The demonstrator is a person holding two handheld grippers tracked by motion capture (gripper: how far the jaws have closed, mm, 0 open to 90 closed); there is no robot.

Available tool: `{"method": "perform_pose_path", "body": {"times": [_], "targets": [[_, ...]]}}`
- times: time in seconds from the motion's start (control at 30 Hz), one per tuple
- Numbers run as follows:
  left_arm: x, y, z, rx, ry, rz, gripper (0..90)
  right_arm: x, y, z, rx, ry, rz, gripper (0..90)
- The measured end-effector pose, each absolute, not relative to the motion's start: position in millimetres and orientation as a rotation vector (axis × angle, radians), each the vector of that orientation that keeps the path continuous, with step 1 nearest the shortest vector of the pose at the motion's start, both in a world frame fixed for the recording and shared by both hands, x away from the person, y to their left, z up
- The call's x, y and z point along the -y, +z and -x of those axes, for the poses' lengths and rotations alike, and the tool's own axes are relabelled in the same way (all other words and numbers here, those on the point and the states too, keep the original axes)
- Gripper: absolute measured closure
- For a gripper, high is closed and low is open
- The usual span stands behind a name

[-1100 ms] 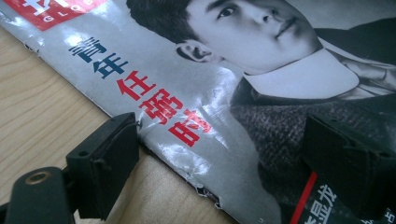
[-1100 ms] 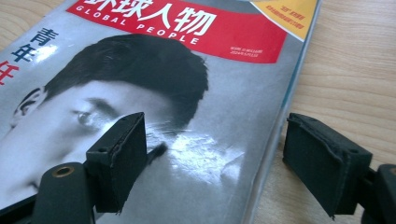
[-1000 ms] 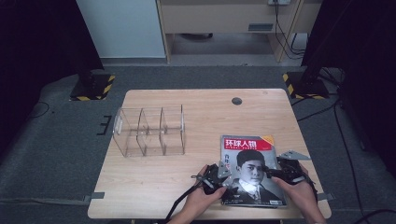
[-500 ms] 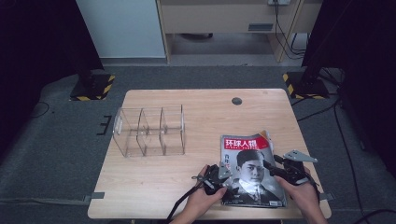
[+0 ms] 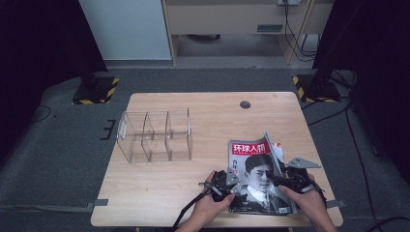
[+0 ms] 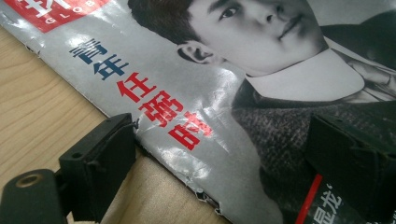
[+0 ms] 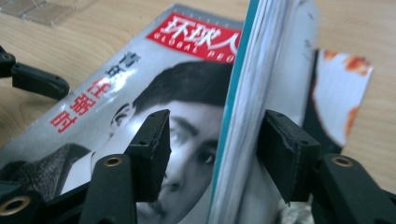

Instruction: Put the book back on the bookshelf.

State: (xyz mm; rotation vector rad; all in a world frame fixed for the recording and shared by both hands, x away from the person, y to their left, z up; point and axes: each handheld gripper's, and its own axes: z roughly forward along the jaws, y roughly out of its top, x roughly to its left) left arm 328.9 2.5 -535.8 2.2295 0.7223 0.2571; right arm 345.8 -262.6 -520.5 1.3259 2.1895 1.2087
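A magazine (image 5: 256,174) with a red title band and a man's portrait lies at the table's near right. Its right edge (image 5: 271,150) stands lifted off the wood. My right gripper (image 5: 276,180) straddles that raised stack of pages (image 7: 243,116). The right pad touches the pages and a gap remains at the left pad (image 7: 152,144). These jaws closed in and have just widened a little. My left gripper (image 5: 235,186) is open at the magazine's left edge. One of its fingers (image 6: 100,161) sits on the wood by the spine, the other over the cover (image 6: 210,84).
A clear acrylic organiser (image 5: 154,135) with three compartments stands left of centre on the wooden table (image 5: 193,203). A round dark cable hole (image 5: 245,104) sits near the far edge. Dark stands with striped bases flank the table on the grey floor.
The magazine's right edge has risen from nearly flat to standing up. My right gripper's jaws have narrowed around it. The left gripper has stayed put at the spine.
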Motion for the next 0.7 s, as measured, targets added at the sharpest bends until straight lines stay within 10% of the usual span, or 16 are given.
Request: {"method": "perform_pose_path", "body": {"times": [0.33, 0.7], "targets": [[-2.4, -535.8, -329.1, -0.723, 0.258, -2.231, 7.6, 262.3, -526.5, -353.3, -2.272, 1.157, -1.358, 36.5], [-2.6, -535.7, -330.3, -0.712, 0.254, -2.237, 7.2, 264.7, -526.1, -352.9, -2.297, 1.132, -1.308, 54.6]]}}
